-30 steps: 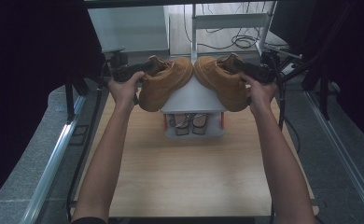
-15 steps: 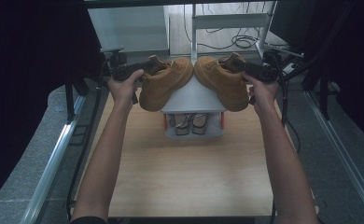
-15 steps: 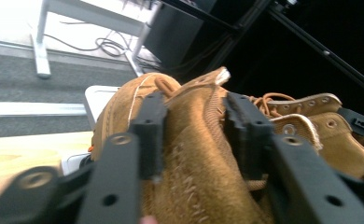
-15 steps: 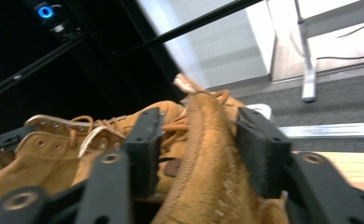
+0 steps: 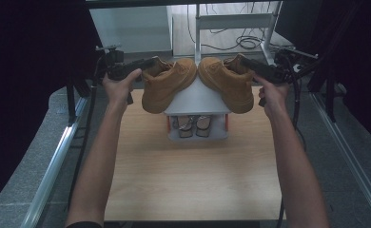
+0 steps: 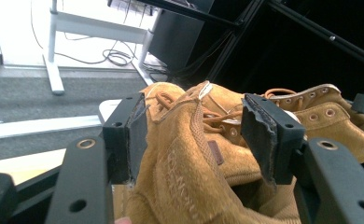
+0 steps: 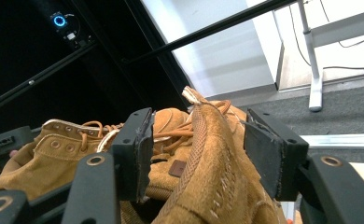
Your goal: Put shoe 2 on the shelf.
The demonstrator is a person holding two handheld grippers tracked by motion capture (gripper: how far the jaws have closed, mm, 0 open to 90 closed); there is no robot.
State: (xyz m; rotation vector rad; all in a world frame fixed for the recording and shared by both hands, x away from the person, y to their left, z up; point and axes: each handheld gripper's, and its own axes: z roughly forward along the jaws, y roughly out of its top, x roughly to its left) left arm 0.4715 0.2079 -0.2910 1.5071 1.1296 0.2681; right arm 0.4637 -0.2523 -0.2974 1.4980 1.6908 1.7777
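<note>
Two tan suede lace-up boots meet toe to toe over the top of a small white shoe rack (image 5: 195, 100). The left boot (image 5: 169, 85) tilts with its heel hanging past the rack's left edge, and my left gripper (image 5: 150, 62) is shut on its ankle collar. In the left gripper view the pads straddle that boot (image 6: 185, 163) at the heel. The right boot (image 5: 226, 83) mirrors it, with my right gripper (image 5: 246, 62) shut on its collar. In the right gripper view the heel strip of the right boot (image 7: 213, 163) stands between the jaws, and the left boot (image 7: 54, 149) lies beyond.
A pair of sandals (image 5: 193, 126) sits on the rack's lower shelf. The rack stands at the far end of a wooden tabletop (image 5: 193, 180). Metal rails (image 5: 55, 161) run along both sides, and black curtains and cables surround the far end.
Almost nothing has moved. Both boots stay tilted over the rack top, and my hands have edged outward very slightly.
</note>
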